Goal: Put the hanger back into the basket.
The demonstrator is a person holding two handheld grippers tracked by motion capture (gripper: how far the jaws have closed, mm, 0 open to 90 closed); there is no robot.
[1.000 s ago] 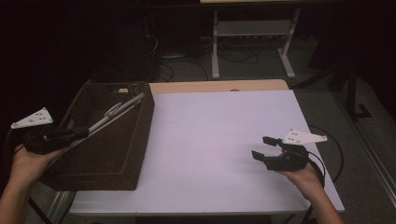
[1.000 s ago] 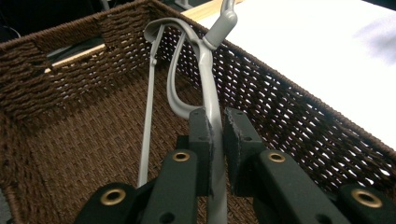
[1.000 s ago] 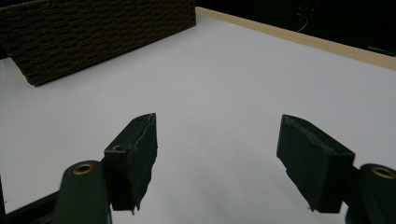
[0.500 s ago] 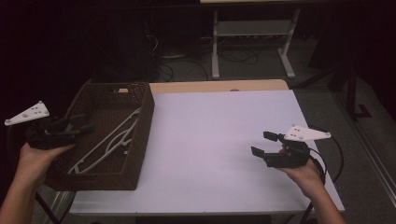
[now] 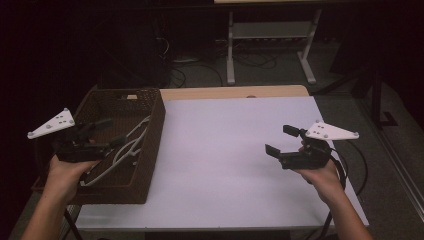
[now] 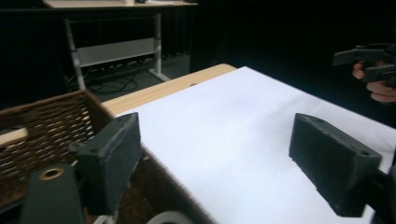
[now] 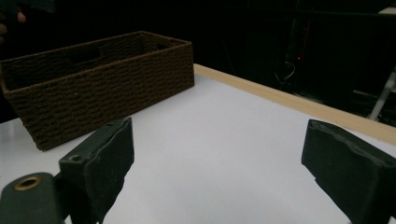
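A brown woven basket [image 5: 150,145] stands at the left of the white table [image 5: 225,150], with white hangers [image 5: 127,145] lying in it. My left gripper [image 5: 114,131] hovers over the basket's near left part. Its jaws have just been opening and stand wide apart with nothing between them. In the left gripper view the left gripper [image 6: 222,154] looks across the basket's rim [image 6: 46,116] and the table. My right gripper [image 5: 278,140] is held above the table's right side; its jaws have also just been opening and are empty. In the right gripper view the right gripper [image 7: 219,163] faces the basket [image 7: 102,88].
A bare wooden strip [image 5: 235,92] runs along the table's far edge. Behind it, on the dark floor, stand a metal-legged frame [image 5: 270,30] and loose cables [image 5: 190,65]. The right gripper's cable [image 5: 355,170] hangs off the table's right edge.
One second ago my left gripper held a white hanger over the basket. It let go, the hanger now lies in the basket, and the hand shifted right. The right gripper rose a little.
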